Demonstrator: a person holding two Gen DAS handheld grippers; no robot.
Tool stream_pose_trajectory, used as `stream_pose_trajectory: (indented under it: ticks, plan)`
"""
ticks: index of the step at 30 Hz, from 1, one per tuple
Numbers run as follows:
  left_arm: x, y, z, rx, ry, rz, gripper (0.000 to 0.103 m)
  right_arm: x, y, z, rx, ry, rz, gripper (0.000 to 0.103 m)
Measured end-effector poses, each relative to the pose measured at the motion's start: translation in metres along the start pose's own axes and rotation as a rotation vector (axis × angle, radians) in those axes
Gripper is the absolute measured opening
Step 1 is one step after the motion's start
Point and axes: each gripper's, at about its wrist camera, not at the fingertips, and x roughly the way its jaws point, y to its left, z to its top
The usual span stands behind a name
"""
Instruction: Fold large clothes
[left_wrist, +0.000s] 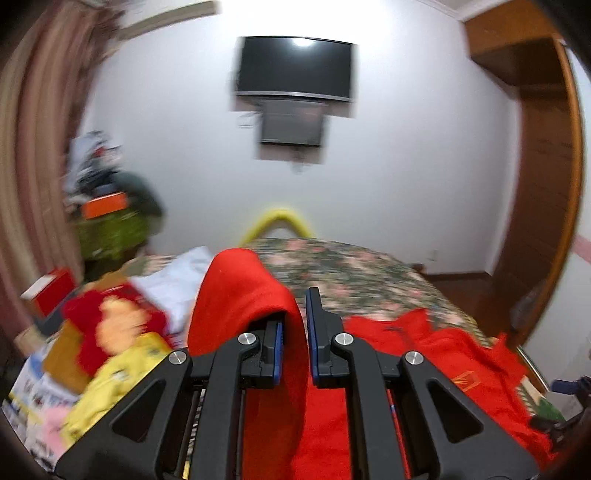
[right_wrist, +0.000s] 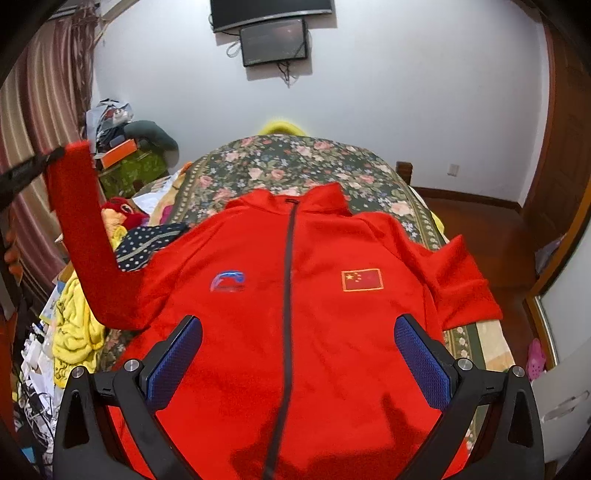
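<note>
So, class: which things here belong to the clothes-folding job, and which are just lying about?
Part of the job:
red jacket
lifted sleeve
left gripper, jaws shut on the sleeve
right gripper, jaws open
floral bed

Lying about:
yellow blanket
wall TV
orange box

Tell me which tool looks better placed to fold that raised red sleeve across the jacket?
Left. The left tool is shut on the sleeve, holding it above the bed. The right tool hangs open over the jacket, gripping nothing.
</note>
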Motion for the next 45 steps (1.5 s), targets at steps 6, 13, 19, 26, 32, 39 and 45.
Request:
stream_pose_trajectory:
  ticks: [6,13,19,26,32,39,45]
  plan:
    - [0.068,-0.101,-0.029,0.059,0.134,-0.177,0.011,0.010,-0.031,-0.007,-0.047,-0.012,-0.108,0.103]
    - [0.159,-0.191,-0.123,0.059,0.511,-0.363,0.010,0.023,-0.068,-0.020,0.014,0.047,-0.099,0.103]
    - [0.178,-0.227,-0.191,0.146,0.741,-0.420,0.011,0.035,-0.082,-0.025,0.036,0.092,-0.099,0.103]
    - [0.141,-0.227,-0.198,0.238,0.753,-0.409,0.063,0.035,-0.078,-0.021,0.010,0.083,-0.145,0.103]
    - [0.100,-0.172,-0.166,0.212,0.661,-0.375,0.071,0.033,-0.054,-0.009,-0.059,0.079,-0.132,0.103]
    - [0.089,-0.078,-0.166,0.153,0.605,-0.165,0.083,0.061,0.002,0.003,-0.214,0.110,-0.052,0.103]
    - [0.105,-0.013,-0.202,0.046,0.669,-0.006,0.083,0.134,0.053,0.007,-0.291,0.251,0.028,0.103]
